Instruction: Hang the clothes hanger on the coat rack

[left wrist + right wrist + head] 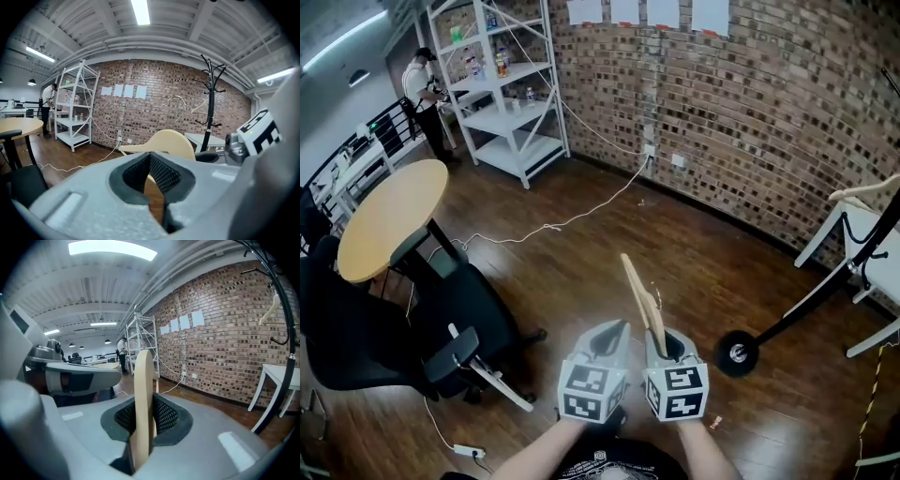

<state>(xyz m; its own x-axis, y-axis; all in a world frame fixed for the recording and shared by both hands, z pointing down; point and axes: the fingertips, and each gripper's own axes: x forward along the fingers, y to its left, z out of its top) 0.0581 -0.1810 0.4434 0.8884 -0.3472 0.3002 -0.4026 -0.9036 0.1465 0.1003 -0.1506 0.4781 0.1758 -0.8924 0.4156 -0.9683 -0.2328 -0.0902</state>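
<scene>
My right gripper (664,339) is shut on a pale wooden clothes hanger (642,298) that sticks up and away from it. In the right gripper view the hanger (143,394) stands edge-on between the pads of my right gripper (143,414). My left gripper (614,333) is close beside it on the left, apart from the hanger; its tips meet with nothing held (150,161). The hanger (164,143) shows just beyond them. The black coat rack (825,286) rises from its round base (738,353) at the right, and another pale hanger (865,193) hangs on it.
A black office chair (394,328) and a round wooden table (389,216) stand at the left. A white shelf unit (502,84) and a person (422,89) are at the far left. A white cable (562,220) crosses the floor; a white table (862,244) stands behind the rack.
</scene>
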